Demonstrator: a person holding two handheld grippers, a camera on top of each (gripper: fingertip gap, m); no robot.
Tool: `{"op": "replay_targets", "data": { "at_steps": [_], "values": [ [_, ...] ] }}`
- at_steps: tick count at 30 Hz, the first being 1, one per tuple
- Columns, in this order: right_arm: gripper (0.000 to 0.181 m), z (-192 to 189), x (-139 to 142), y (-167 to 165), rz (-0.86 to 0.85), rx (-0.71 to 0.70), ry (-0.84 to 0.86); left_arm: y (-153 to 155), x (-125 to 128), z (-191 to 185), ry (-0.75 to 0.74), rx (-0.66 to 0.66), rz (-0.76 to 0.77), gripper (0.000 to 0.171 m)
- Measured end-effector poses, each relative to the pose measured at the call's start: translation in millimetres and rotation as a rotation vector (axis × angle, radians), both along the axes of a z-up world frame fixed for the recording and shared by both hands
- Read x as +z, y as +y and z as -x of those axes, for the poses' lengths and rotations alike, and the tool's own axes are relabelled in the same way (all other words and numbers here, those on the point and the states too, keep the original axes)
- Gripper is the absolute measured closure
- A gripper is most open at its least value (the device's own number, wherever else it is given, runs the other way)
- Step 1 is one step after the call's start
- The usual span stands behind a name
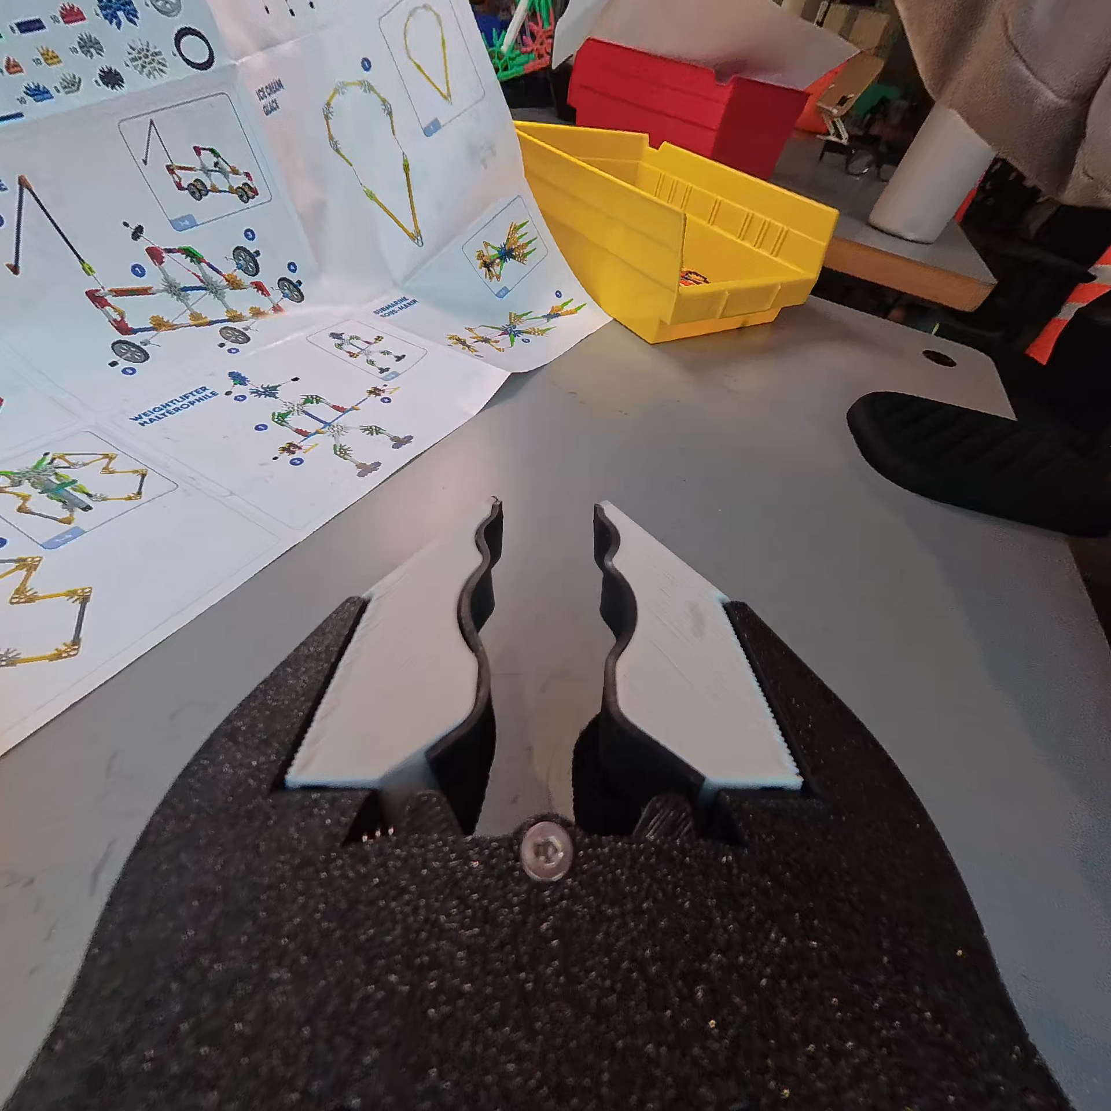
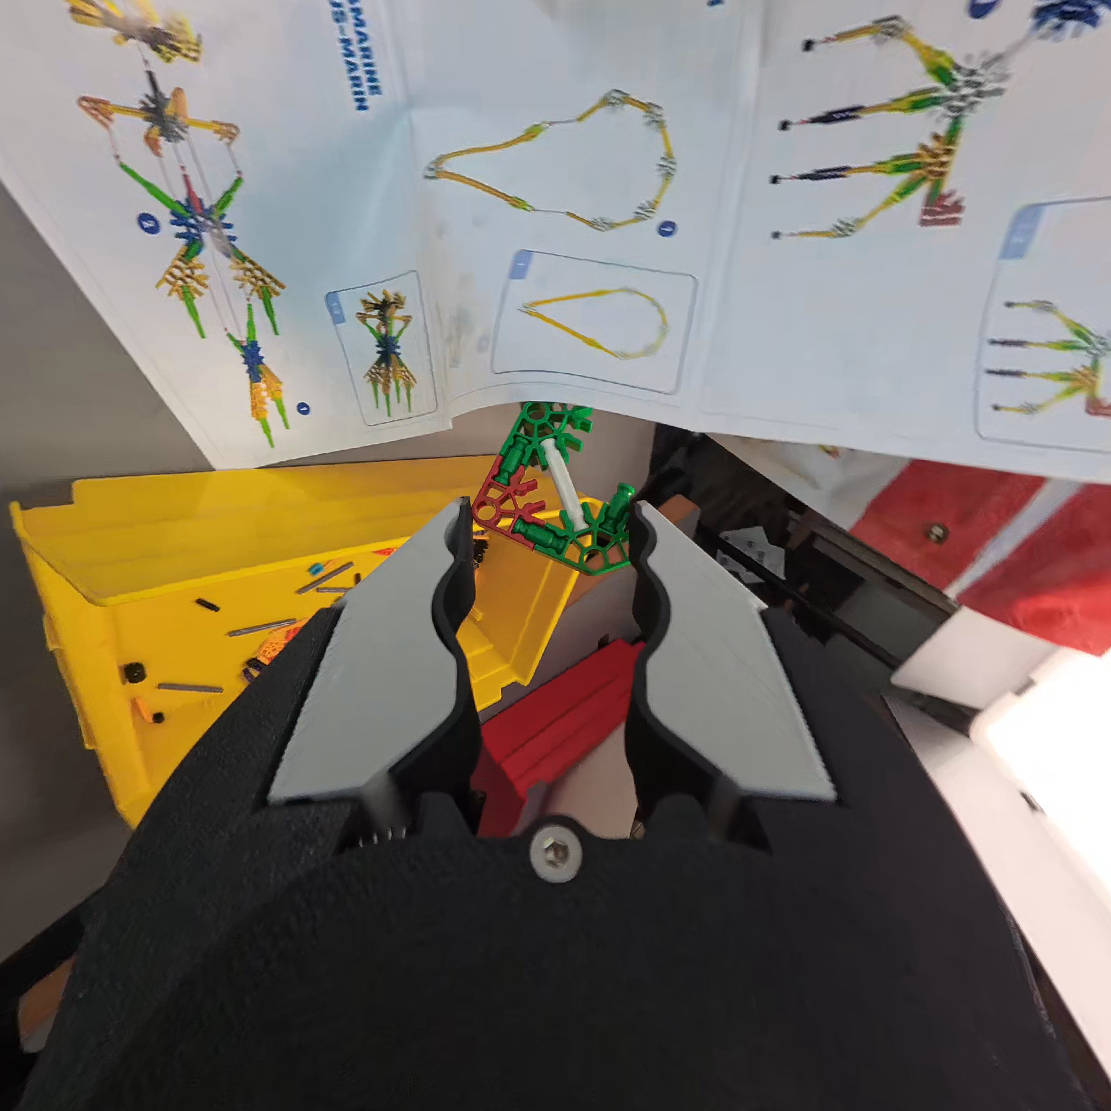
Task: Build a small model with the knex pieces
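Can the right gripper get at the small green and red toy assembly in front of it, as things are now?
Probably yes. The right gripper is open, and the toy assembly sits just beyond its fingers with nothing between; only the instruction sheet overhangs its far end.

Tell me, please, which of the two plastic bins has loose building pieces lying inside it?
The yellow bin: the right wrist view shows small rods and connectors scattered on its floor. The red bin behind it shows no visible contents.

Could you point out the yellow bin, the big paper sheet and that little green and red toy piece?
yellow bin (image 1: 601,240), left wrist view, long side wall
paper sheet (image 1: 336,198), left wrist view, white middle area
green and red toy piece (image 2: 541,445), right wrist view, upper green connector
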State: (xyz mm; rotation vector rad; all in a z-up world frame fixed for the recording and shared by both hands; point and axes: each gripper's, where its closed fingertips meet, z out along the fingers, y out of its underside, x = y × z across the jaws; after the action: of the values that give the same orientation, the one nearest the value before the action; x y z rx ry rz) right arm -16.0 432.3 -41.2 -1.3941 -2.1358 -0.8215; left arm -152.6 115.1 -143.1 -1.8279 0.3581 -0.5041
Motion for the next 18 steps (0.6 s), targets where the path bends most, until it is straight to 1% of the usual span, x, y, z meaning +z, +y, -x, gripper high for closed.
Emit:
{"op": "replay_targets", "data": {
  "at_steps": [2, 5, 7, 8, 11, 13, 14, 16, 18],
  "values": [
    [0.131, -3, 19, -6, -0.085, -0.007, 0.112, 0, 1, 0, -0.011, -0.002, 0.0, 0.143],
    [0.131, 1, 28, -34, -0.018, -0.019, 0.371, -1, 4, -2, -0.031, -0.01, -0.005, 0.143],
    [0.131, 10, 25, -65, 0.067, 0.017, 0.555, -2, 7, -5, -0.049, -0.019, -0.008, 0.143],
    [0.131, 18, 19, -85, 0.129, 0.047, 0.651, -3, 9, -6, -0.062, -0.024, -0.009, 0.142],
    [0.131, 46, -17, -157, 0.407, 0.111, 0.892, -5, 13, -10, -0.09, -0.036, -0.014, 0.139],
    [0.131, 65, -45, -210, 0.646, 0.138, 1.021, -5, 14, -12, -0.065, -0.034, -0.031, 0.135],
    [0.131, 74, -58, -231, 0.747, 0.133, 1.079, -5, 15, -14, -0.039, -0.035, -0.045, 0.134],
    [0.131, 90, -78, -267, 0.938, 0.139, 1.168, -7, 16, -19, 0.018, -0.04, -0.075, 0.132],
    [0.131, 102, -86, -293, 1.084, 0.162, 1.246, -9, 16, -26, 0.07, -0.05, -0.102, 0.132]
  ]
}}
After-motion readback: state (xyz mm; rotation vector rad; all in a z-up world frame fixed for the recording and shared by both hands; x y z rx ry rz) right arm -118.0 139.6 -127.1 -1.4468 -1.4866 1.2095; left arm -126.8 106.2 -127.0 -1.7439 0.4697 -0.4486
